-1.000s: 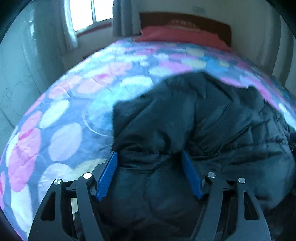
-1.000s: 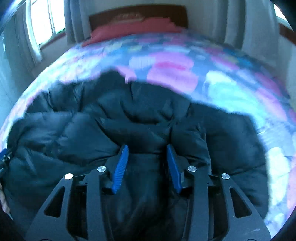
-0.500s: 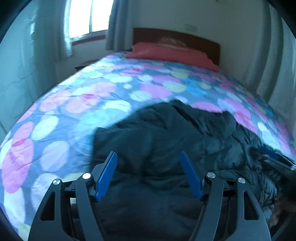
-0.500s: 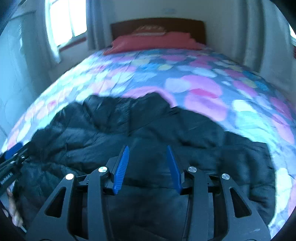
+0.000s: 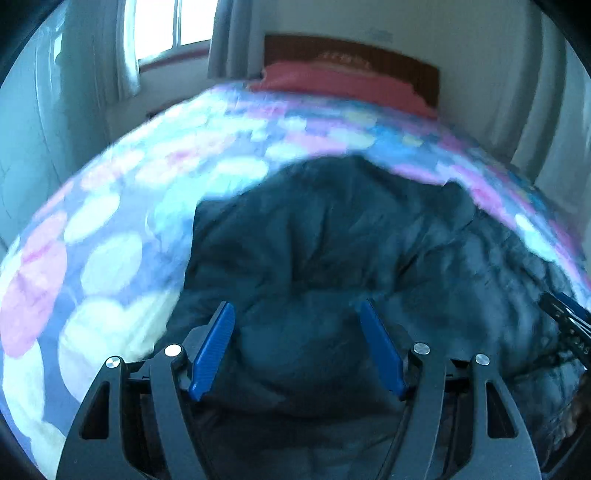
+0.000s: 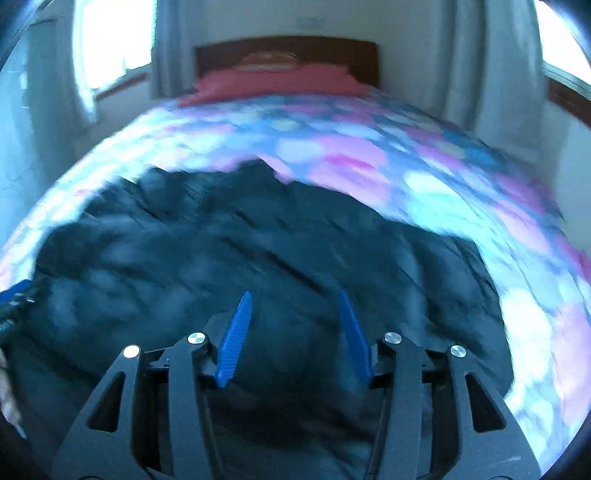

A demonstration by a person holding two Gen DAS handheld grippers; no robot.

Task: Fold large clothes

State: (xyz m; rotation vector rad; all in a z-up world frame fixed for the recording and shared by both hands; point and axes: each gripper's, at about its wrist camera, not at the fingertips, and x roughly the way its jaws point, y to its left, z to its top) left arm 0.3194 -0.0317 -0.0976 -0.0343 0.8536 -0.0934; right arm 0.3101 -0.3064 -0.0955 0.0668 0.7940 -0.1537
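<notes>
A large dark puffy jacket [image 5: 332, 240] lies bunched on the bed, filling the lower middle of both views; it also shows in the right wrist view [image 6: 258, 251]. My left gripper [image 5: 297, 314] is open above the jacket's near left part, holding nothing. My right gripper [image 6: 293, 301] is open above the jacket's near middle, also empty. The right gripper's tip [image 5: 565, 317] shows at the right edge of the left wrist view, and the left gripper's tip [image 6: 14, 295] at the left edge of the right wrist view. Both views are motion-blurred.
The bed has a spotted pink, blue and white cover [image 5: 129, 206] [image 6: 443, 177]. A red pillow [image 5: 332, 81] and brown headboard [image 6: 288, 48] are at the far end. Windows with curtains stand at left [image 5: 162, 29] and right [image 6: 561, 40].
Both grippers rose and pulled back half a second ago, then dropped lower toward the jacket again. Both stay open. The jacket's shape looks unchanged.
</notes>
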